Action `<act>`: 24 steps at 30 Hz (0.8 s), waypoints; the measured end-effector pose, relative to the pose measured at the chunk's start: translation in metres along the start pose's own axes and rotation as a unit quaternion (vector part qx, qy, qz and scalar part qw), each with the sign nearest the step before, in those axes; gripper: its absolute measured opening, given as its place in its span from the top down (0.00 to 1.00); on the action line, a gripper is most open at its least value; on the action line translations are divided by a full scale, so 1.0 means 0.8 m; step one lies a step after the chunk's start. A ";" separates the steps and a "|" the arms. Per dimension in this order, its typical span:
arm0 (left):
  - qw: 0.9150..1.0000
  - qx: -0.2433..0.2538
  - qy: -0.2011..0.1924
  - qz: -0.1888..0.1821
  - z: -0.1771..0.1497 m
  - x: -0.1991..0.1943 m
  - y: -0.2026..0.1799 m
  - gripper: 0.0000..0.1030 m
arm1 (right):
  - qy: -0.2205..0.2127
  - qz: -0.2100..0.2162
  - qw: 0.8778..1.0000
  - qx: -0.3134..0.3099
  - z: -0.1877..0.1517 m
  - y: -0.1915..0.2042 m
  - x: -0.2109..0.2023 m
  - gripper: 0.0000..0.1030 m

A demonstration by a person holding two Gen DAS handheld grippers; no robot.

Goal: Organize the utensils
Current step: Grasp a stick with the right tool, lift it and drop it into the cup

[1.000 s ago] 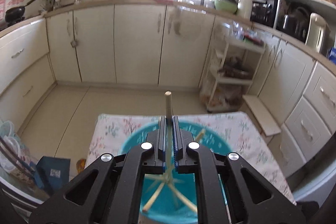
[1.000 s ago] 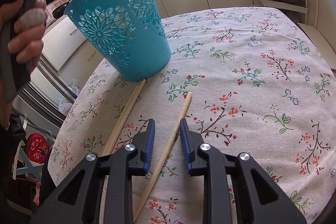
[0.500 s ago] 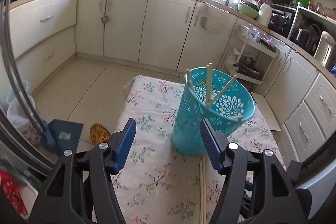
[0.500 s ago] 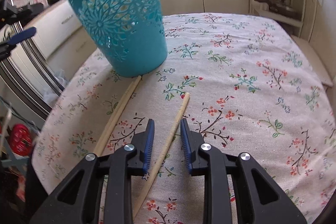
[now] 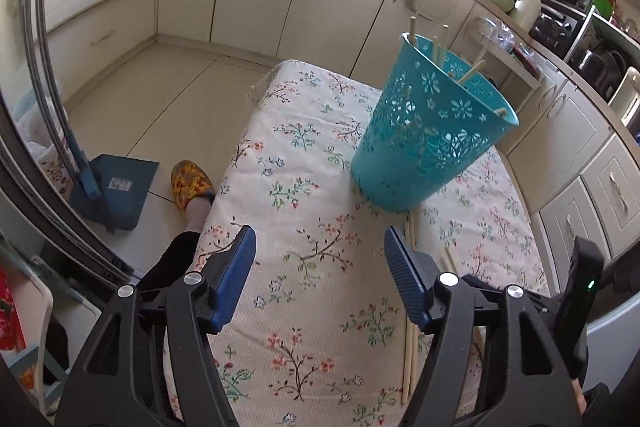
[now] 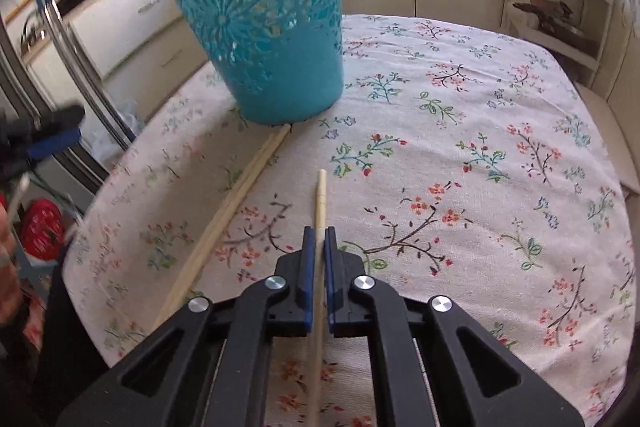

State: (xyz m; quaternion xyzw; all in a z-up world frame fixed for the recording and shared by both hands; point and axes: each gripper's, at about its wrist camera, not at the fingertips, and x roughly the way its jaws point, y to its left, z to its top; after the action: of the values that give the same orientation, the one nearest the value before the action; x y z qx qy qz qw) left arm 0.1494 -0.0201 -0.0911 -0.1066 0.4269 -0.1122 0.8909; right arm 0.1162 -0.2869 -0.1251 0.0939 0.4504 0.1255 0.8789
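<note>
A second before, the left gripper [image 5: 320, 267] had been clamped on a chopstick above the turquoise basket [image 5: 428, 139]; by this moment it had let that stick go and its jaws had just been opening, so that they stood wide apart in the lower half of the left wrist view with only the flowered tablecloth [image 5: 312, 187] between them. The basket, which had filled the bottom of that view, now sat in the right centre of the frame, upright on the cloth, with several chopstick ends [image 5: 440, 43] poking above its rim. The right gripper [image 6: 316, 247] had changed the other way: its jaws, which had straddled a lone chopstick [image 6: 321, 203] without touching it, had just been closing and were now pinched on that stick at lower centre of the right wrist view, its free end pointing up the frame toward the basket. It appeared to lie low over the cloth, and whether it had left the fabric could not be told. A pair of chopsticks [image 6: 240, 187] lay side by side to the left of it, running diagonally with their upper ends touching or just beside the basket's foot. Judged from this, one more stick had gone into the basket, the next was secured for lifting, and the pair was likely the left claw's next target.
</note>
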 end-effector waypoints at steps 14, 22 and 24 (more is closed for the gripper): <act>0.999 -0.022 0.026 -0.021 -0.018 -0.019 0.006 0.36 | -0.263 0.173 0.945 0.085 0.135 -0.002 -0.162 0.95; 0.999 -0.031 0.020 -0.029 -0.015 -0.028 0.011 0.35 | -0.303 0.166 0.937 0.042 0.216 0.040 -0.162 0.95; 0.999 -0.034 0.022 -0.029 -0.015 -0.026 0.014 0.35 | -0.302 0.161 0.939 0.040 0.227 0.038 -0.159 0.97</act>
State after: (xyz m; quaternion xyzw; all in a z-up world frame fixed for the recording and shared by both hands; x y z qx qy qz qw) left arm 0.1287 -0.0045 -0.0866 -0.1465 0.4470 -0.1258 0.8734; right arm 0.1886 -0.3061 0.0854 0.2342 0.1476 0.2129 0.9370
